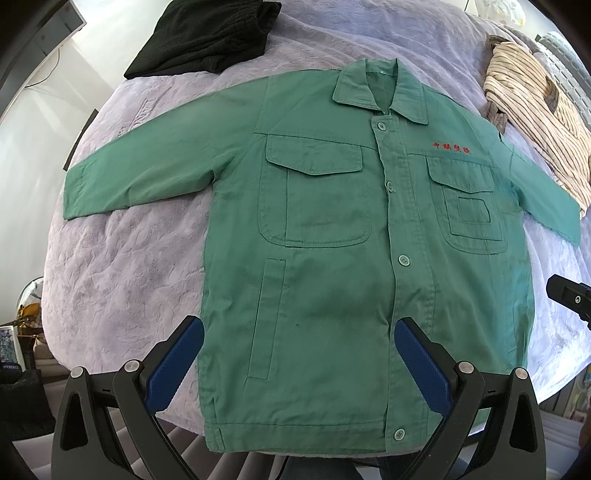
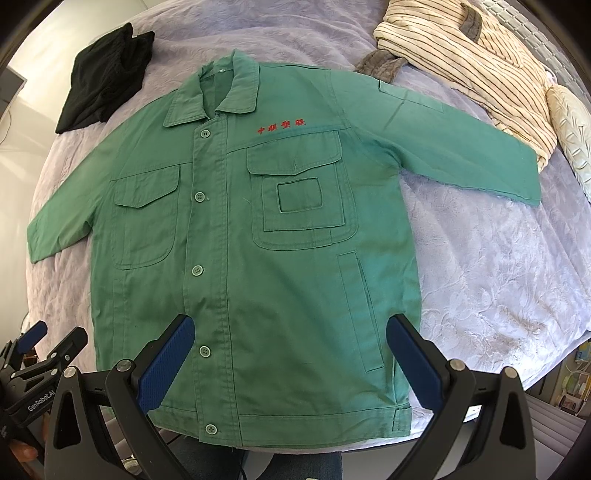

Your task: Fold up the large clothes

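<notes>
**Green jacket laid flat on a bed**

A green work jacket (image 1: pixel 332 258) lies face up, buttoned, both sleeves spread, on a lavender bedspread (image 1: pixel 122 266). 2 grippers hover above its hem: the left gripper (image 1: pixel 299 363) and right gripper (image 2: pixel 290 356), each spread wide and holding nothing (blue pads showing). Black clothing (image 1: pixel 207 33) and a striped robe (image 2: pixel 480 62) lie beyond the collar.
</notes>
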Available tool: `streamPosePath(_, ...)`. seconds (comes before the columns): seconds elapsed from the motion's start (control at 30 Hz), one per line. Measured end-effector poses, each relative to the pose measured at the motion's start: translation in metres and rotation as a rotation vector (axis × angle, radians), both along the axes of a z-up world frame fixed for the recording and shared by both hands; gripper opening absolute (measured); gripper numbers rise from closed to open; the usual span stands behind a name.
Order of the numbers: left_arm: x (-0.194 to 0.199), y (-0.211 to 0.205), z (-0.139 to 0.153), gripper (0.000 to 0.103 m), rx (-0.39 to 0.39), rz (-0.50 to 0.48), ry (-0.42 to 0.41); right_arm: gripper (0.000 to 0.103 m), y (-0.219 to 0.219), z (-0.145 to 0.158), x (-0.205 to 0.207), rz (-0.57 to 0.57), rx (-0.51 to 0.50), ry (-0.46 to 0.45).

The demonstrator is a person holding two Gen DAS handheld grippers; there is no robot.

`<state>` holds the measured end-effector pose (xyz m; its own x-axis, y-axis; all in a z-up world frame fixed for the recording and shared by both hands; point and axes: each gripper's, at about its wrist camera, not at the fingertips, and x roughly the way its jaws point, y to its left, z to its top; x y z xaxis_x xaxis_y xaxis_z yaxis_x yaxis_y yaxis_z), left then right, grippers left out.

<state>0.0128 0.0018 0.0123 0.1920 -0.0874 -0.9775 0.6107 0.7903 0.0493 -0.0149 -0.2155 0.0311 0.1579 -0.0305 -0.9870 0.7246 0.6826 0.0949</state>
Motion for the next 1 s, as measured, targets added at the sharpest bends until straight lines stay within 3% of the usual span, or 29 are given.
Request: streamPosePath(1.0, -0.0001, -0.0008, 0.0004, 0.103, 0.002, 0.002, 0.002, 0.103, 0.0035, -0.0004, 0.0, 0.0, 0.0, 0.003)
